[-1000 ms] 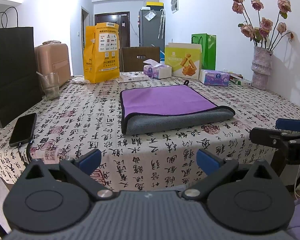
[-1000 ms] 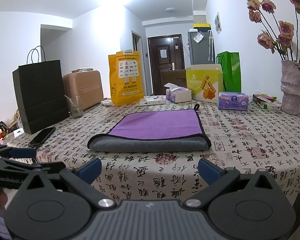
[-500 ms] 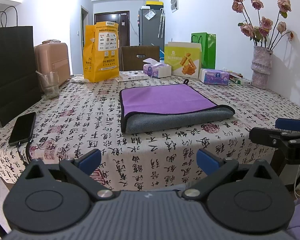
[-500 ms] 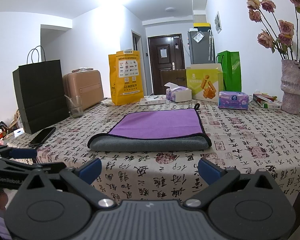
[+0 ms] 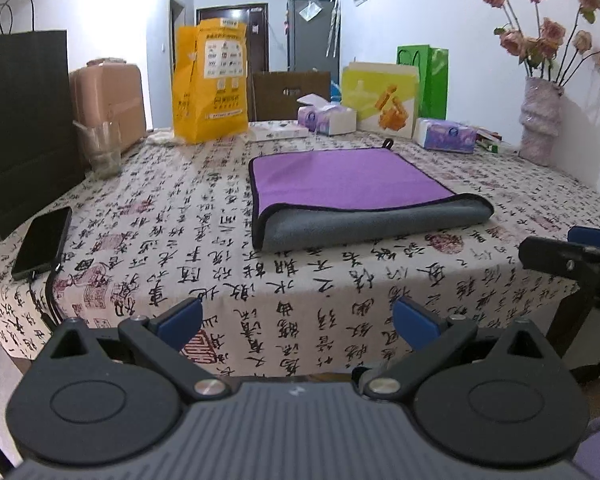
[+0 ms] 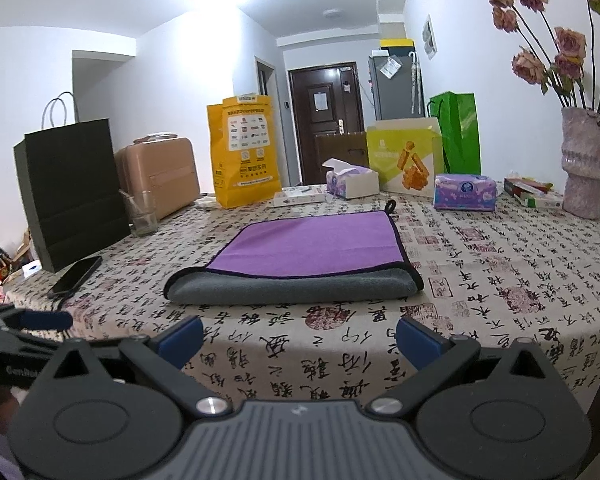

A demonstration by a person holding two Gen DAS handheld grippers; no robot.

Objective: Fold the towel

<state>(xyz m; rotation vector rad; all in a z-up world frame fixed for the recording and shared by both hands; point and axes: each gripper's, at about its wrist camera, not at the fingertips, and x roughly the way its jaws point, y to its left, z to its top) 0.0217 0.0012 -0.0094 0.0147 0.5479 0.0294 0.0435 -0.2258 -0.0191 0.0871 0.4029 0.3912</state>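
Observation:
A purple towel with a grey underside lies folded on the patterned tablecloth, its grey fold facing me; it also shows in the right wrist view. My left gripper is open and empty, held back from the table's near edge. My right gripper is open and empty too, also short of the table edge. The right gripper's fingers show at the right of the left wrist view, and the left gripper's fingers show at the left of the right wrist view.
A black phone with a cable lies at the left edge, next to a black paper bag and a glass. A yellow bag, tissue boxes, a green bag and a flower vase stand behind the towel.

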